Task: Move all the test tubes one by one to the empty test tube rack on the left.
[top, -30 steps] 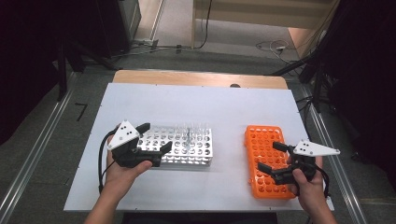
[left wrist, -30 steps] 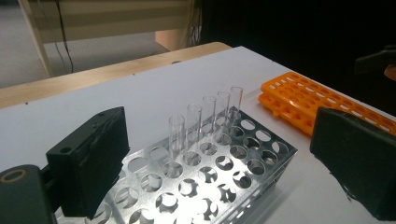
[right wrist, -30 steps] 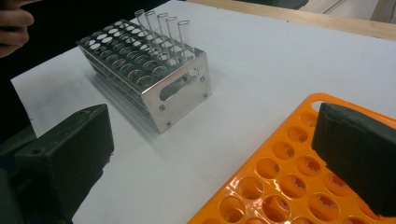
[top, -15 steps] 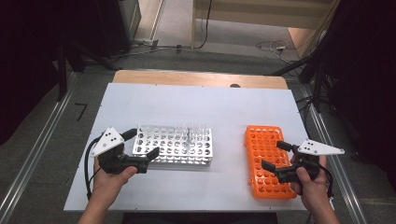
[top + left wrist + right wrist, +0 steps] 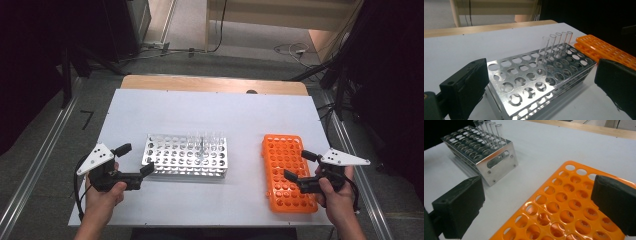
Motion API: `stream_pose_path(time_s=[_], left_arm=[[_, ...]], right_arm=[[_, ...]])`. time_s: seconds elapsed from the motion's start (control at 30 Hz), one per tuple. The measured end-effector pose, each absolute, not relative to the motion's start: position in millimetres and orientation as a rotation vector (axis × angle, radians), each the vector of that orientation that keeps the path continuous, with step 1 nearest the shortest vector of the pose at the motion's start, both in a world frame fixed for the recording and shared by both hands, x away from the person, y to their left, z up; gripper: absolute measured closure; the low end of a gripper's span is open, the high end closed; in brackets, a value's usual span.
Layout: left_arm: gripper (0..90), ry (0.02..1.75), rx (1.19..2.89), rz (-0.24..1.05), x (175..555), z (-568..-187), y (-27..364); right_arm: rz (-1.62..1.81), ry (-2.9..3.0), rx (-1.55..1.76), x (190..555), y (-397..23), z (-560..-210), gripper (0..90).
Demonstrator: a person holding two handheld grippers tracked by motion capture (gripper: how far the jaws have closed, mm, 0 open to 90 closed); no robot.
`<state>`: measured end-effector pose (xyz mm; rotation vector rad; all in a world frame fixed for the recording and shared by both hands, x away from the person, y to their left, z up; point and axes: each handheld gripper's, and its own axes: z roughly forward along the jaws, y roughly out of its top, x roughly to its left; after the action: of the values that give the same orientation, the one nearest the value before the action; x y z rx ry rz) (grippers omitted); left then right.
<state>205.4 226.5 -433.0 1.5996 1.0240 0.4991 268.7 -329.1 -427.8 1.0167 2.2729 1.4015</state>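
The metal rack (image 5: 185, 156) stands on the white bench (image 5: 215, 112) a little left of the middle, its long side running across the person's view. A short row of clear glass tubes (image 5: 556, 41) stands upright in holes along its far edge, toward the right end; the rest of its holes look bare. The left tongs (image 5: 135, 160) sit just off the rack's left end, held low over the bench by the left hand (image 5: 102, 192). Their jaws stand wide apart with nothing between them, and in the left gripper view the near corner of the rack lies in the gap ahead of them, untouched.

Well to the right, apart from the metal rack, an orange rack (image 5: 287, 170) lies on the bench with its long side running away from the person, all visible holes unfilled. The right tongs (image 5: 300, 165) hover over its right edge, held by the right hand (image 5: 337, 197), jaws spread wide and gripping nothing.
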Motion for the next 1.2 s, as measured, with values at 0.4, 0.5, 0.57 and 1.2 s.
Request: stream_pose_path(time_s=[0.4, 0.5, 0.57, 1.2], left_arm=[[0.0, 1.022, 1.566, 0.538, 202.4, -444.3, 249.8], [0.0, 1.031, 1.569, 0.547, 202.8, -450.0, 252.9], [0.0, 1.036, 1.564, 0.549, 203.2, -453.7, 254.9], [0.0, 1.034, 1.575, 0.554, 203.6, -458.5, 252.9]], right_arm=[[1.405, 2.219, 1.044, 275.8, -348.3, -434.4, 0.0], [1.400, 2.206, 1.042, 277.5, -353.3, -437.4, 0.0], [1.407, 2.199, 1.040, 278.8, -356.9, -439.7, 0.0], [1.379, 2.202, 1.060, 286.3, -363.0, -448.2, 0.0]])
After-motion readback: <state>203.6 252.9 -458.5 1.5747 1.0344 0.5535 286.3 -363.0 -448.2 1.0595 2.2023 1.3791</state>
